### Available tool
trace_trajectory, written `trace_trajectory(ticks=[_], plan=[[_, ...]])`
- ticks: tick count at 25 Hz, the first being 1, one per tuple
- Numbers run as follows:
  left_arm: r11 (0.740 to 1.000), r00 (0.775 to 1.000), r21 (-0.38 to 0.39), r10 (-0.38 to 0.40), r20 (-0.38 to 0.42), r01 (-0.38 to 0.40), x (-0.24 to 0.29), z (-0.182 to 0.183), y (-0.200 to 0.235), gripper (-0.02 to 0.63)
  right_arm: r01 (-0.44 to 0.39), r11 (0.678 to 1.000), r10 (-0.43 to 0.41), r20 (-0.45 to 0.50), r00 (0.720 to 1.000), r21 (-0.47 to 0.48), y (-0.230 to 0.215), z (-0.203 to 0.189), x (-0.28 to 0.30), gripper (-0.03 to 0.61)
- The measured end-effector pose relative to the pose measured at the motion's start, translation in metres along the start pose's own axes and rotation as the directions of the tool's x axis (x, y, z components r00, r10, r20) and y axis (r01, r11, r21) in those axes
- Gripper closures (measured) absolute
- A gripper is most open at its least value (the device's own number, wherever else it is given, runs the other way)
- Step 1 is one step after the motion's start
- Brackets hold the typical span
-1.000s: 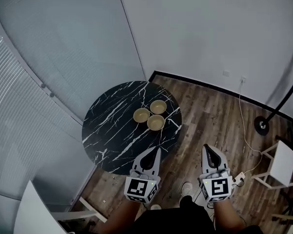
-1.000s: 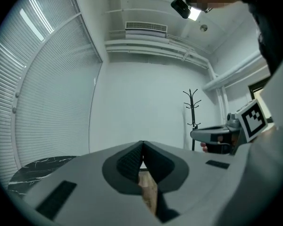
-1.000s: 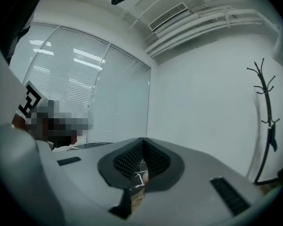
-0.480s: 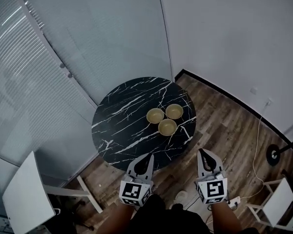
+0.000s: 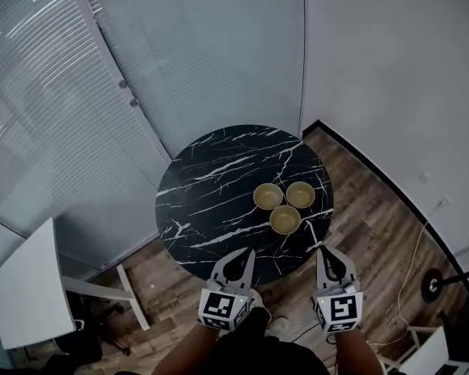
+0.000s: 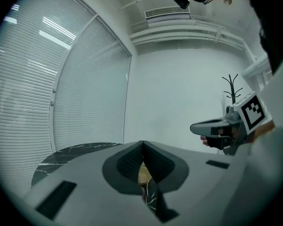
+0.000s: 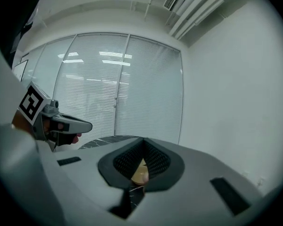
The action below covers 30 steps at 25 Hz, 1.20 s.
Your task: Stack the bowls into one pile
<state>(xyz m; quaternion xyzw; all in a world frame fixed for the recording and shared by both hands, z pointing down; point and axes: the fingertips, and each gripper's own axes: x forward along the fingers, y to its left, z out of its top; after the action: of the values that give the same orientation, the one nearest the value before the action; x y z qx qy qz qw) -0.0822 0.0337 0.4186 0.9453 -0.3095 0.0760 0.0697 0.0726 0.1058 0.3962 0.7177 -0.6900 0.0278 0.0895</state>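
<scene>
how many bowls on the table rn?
3, clustered unstacked on the black table, toward its right side: left bowl, right bowl, near bowl closest to the person. None appears hidden.

We seem to be in an office. Slatted blinds [image 5: 86, 108] over glass walls fill the upper left, and a round black marble table [image 5: 195, 209] stands mid-frame on wood-plank floor [image 5: 375, 225]. The left gripper view shows a ceiling air vent [image 6: 167, 13] and a coat stand [image 6: 232, 92].

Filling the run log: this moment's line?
bowls: three, unstacked, on table | left hand-held gripper: shut, empty | right hand-held gripper: shut, empty
</scene>
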Motion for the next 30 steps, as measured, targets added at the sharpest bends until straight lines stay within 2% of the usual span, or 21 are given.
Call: trace_trajectory(ticks=[6,12,19,24,28,30], plan=[[1.0,1.0,0.025,0.011,0.016,-0.011,0.035,0.006,0.03,0.604,-0.033,0.999,0.032,-0.039,0.999,-0.03,-0.006,0.0,0.058,0.569],[0.997,0.999,0.066,0.033,0.006,-0.033,0.061,0.007,0.06,0.604,-0.105,0.993,0.101,-0.093,0.991,-0.045,0.007,-0.013,0.113,0.569],[0.998,0.998,0.036,0.053,-0.031,-0.052,0.078,-0.01,0.075,0.604,-0.165,0.986,0.157,-0.166,0.974,-0.034,0.005,-0.031,0.138,0.569],[0.992,0.989,-0.017,0.127,-0.071,-0.128,0.08,-0.022,0.073,0.604,-0.217,0.976,0.207,-0.228,0.951,-0.022,-0.008,-0.058,0.151,0.569],[0.972,0.973,-0.079,0.217,-0.084,-0.223,0.081,-0.036,0.072,0.604,-0.278,0.961,0.266,-0.276,0.924,-0.004,-0.017,-0.08,0.156,0.569],[0.962,0.962,-0.079,0.254,-0.101,-0.263,0.083,-0.043,0.073,0.604,-0.304,0.953,0.293,-0.295,0.91,0.006,-0.019,-0.092,0.159,0.568]])
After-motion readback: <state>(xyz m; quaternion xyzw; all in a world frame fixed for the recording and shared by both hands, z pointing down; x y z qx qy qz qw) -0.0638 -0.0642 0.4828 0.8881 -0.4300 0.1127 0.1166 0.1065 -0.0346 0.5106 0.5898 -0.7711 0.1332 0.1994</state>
